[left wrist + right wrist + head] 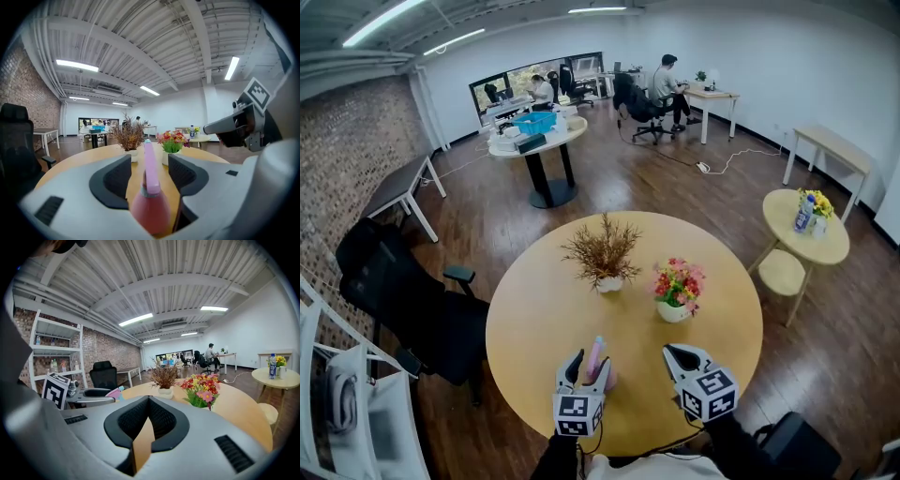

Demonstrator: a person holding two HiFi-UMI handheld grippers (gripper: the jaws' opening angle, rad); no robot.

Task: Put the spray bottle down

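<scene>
A pink spray bottle (596,360) stands upright on the round wooden table (534,319) near its front edge. My left gripper (590,362) is open around it, one finger on each side. In the left gripper view the bottle (151,192) rises between the dark pads (115,178), with a gap showing on both sides of its neck. My right gripper (675,353) hovers just right of it, shut and empty; in its own view the jaws (149,399) meet at the tips, and the pink bottle (114,393) shows at the left.
A pot of dried brown twigs (605,258) and a pot of bright flowers (678,289) stand mid-table beyond the grippers. A black office chair (403,300) sits at the table's left. A small round table (839,246) and stool (782,272) are at the right.
</scene>
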